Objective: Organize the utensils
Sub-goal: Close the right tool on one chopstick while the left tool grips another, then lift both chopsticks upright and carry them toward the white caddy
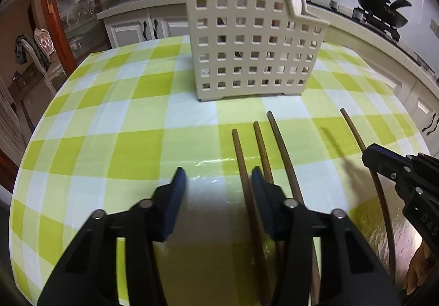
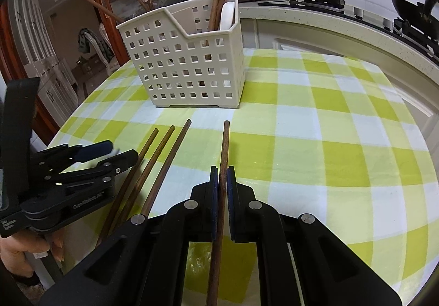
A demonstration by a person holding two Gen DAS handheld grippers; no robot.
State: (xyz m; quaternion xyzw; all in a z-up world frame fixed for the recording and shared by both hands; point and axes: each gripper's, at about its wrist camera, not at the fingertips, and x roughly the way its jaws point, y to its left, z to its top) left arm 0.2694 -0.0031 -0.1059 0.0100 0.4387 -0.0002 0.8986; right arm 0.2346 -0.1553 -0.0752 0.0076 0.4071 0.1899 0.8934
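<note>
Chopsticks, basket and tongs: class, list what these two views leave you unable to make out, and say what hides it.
- Near ends of the three loose chopsticks: left wrist view, hidden under the left tongs.
- Basket contents low down: right wrist view, only glimpsed through the wall holes.
- Near end of the held chopstick: cut off by the bottom edge, behind the right tongs.
- Left tongs' tips in the right wrist view: blurred.

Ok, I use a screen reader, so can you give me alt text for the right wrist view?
The right gripper is shut on one wooden chopstick above a green checked tablecloth. Three more chopsticks lie left, by the left gripper; a white basket stands behind.
</note>
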